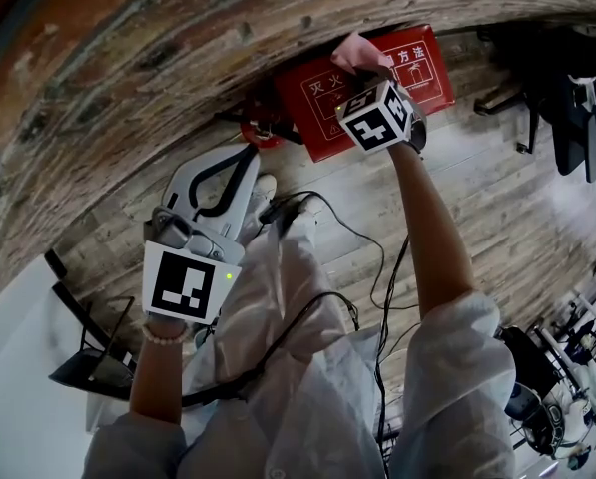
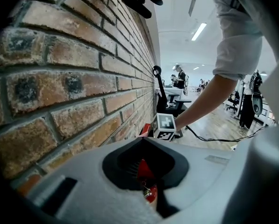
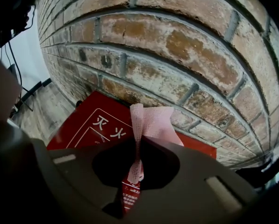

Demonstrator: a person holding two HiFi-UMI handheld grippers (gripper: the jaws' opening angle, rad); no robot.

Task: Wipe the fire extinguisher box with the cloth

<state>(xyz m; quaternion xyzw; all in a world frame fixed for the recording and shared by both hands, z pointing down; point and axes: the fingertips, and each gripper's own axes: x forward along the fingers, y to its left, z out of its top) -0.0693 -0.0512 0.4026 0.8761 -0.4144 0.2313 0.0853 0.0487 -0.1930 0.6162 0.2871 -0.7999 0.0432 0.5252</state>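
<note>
Low at the head view's 8 o'clock, the left gripper (image 1: 246, 158) hung over the wooden floor (image 1: 477, 198) with its jaws drawn together on nothing, its tips aimed toward 1 o'clock. Its marker cube (image 1: 191, 285) sat just above a beaded bracelet (image 1: 166, 335) on the person's wrist. Black cables (image 1: 377, 267) trailed across the boards near the centre, beside the person's white clothing. Across the top, from 9 to 1 o'clock, ran the brick wall (image 1: 128, 58). At about 1 o'clock the right gripper (image 3: 138, 141) was clenched on a pink cloth (image 3: 151, 120). In the right gripper view a thin strip of the cloth ran down between the closed jaws, and the rest fanned out beyond the tips. The cloth was held at the wall-side edge of the red fire extinguisher box (image 1: 417, 73), which stood on the floor against the bricks and bore white Chinese characters on its face. Whether the cloth actually pressed on the box could not be told. Well apart, at 2 to 3 o'clock, dark office chairs (image 1: 567, 98) stood on the floor.
</note>
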